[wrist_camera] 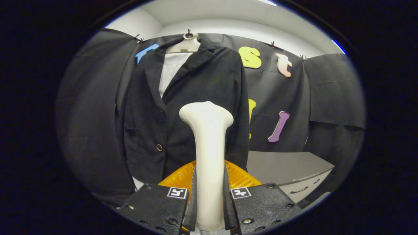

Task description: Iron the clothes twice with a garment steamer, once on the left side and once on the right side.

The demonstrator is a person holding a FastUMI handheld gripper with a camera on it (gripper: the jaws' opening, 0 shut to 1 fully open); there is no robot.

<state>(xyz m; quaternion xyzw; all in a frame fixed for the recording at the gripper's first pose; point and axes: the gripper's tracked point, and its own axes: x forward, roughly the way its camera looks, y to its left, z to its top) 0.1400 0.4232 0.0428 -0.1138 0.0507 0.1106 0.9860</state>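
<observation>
1. While I hold the steamer (209,156) upright, both fingers of the gripper (209,212) press on its handle, one on each flank, jaws closed down to the handle's width. Grip looks low on the handle, so the head sits far above the pinch point. Risk: head levers sideways when I push it onto cloth and the handle twists in the fingers.
2. Jacket (183,107) hangs on a hanger (186,45) against the booth wall, beyond the fingers, with the steamer head in front of its lower middle, right of the button (159,147). I can't tell whether the head touches the cloth or stands off it. Risk: I sweep in air and the pass irons nothing, or I press too hard and shove the jacket back.
3. Jacket hangs free. Risk: drag from the head swings it or slides it along the hanger, so one side bunches and the stroke skips folds.
4. White shirt (171,70) shows between the lapels. Risk: head catches a lapel edge or the button on the way up and flips the front open.
5. Orange part (183,178) sits just behind the handle near the fingers; what it is I can't tell. Risk: it snags the hem on a low stroke.
6. Cabinet (287,173) stands near, to the right of the jacket. Risk: the right-side pass swings my gripper into it.
7. My judgement: neither side is clearly done, so losing count of passes is a live risk.
</observation>
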